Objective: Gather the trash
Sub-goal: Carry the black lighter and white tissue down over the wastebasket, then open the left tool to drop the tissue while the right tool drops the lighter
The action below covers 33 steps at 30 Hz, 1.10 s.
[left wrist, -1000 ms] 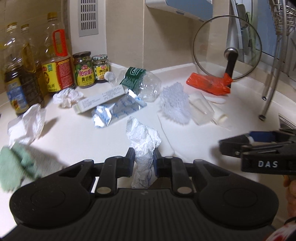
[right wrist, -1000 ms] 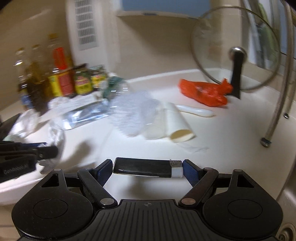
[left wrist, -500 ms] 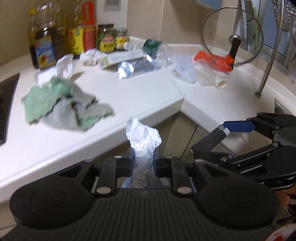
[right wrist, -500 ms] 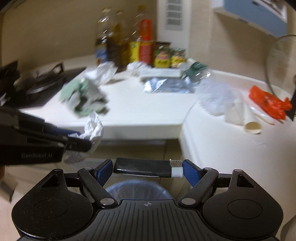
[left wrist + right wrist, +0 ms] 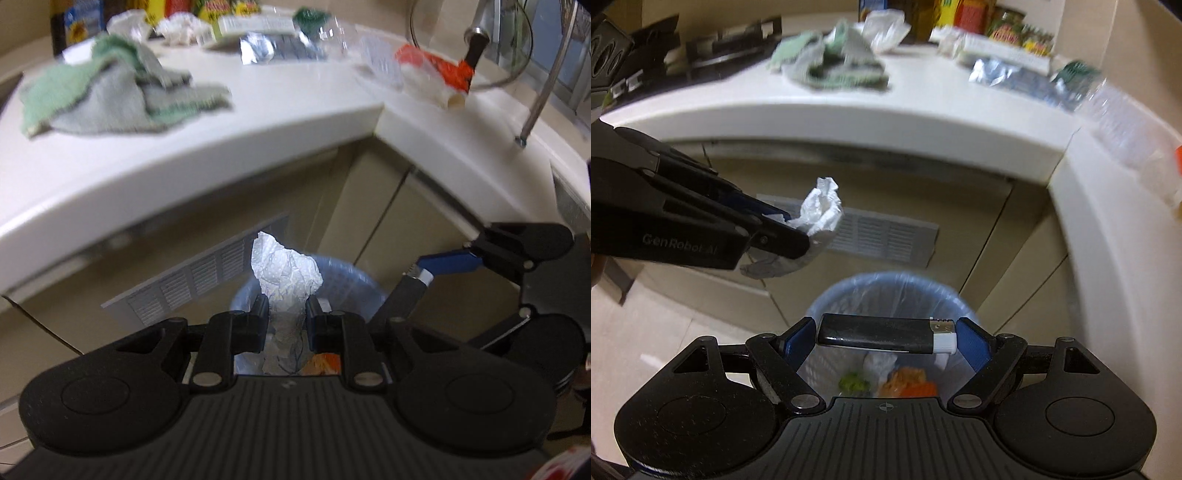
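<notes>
Below both: lined bin (image 5: 886, 295); tissue (image 5: 284, 273), seemingly lighter (image 5: 886, 334), gripped.

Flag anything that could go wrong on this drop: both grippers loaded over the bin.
1. The crumpled tissue, held by the left gripper, looks short of the bin in the right wrist view; released now it may hit the floor.
2. The lighter spans the right gripper end to end and could tumble past the rim.
</notes>
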{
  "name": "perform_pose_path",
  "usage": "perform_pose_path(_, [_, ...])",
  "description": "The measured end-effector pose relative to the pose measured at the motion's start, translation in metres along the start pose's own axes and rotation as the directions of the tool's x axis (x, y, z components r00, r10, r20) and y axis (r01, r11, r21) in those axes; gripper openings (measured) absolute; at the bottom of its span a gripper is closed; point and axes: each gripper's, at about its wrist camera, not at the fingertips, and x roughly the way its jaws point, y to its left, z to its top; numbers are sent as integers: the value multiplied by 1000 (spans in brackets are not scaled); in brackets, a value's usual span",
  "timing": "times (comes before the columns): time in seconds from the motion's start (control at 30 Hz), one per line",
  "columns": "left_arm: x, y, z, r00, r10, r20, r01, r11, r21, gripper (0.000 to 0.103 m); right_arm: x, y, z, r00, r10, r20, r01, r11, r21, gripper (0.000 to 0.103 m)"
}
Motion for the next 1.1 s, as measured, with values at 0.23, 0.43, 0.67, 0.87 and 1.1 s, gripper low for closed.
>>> perform_pose_path(0.23, [35, -3, -11, 997, -26, -75, 30, 998, 56, 18, 37, -10, -14, 996, 17, -92, -20, 999, -34, 81])
perform_pose_path(0.43, [65, -6, -17, 992, -33, -125, 53, 986, 158, 18, 58, -16, -25, 989, 5, -148, -18, 996, -82, 81])
perform_pose_path(0.67, [92, -16, -19, 983, -47, -178, 108, 931, 348, 18, 73, -15, -32, 984, 13, -179, -34, 993, -115, 81])
perform_pose_path(0.87, [109, -23, -25, 976, -43, -212, 139, 876, 463, 18, 80, -14, -33, 984, 2, -181, -29, 989, -146, 81])
perform_pose_path(1.1, [118, -24, -30, 976, -34, -214, 146, 834, 533, 19, 86, -15, -35, 982, -8, -188, -25, 984, -176, 81])
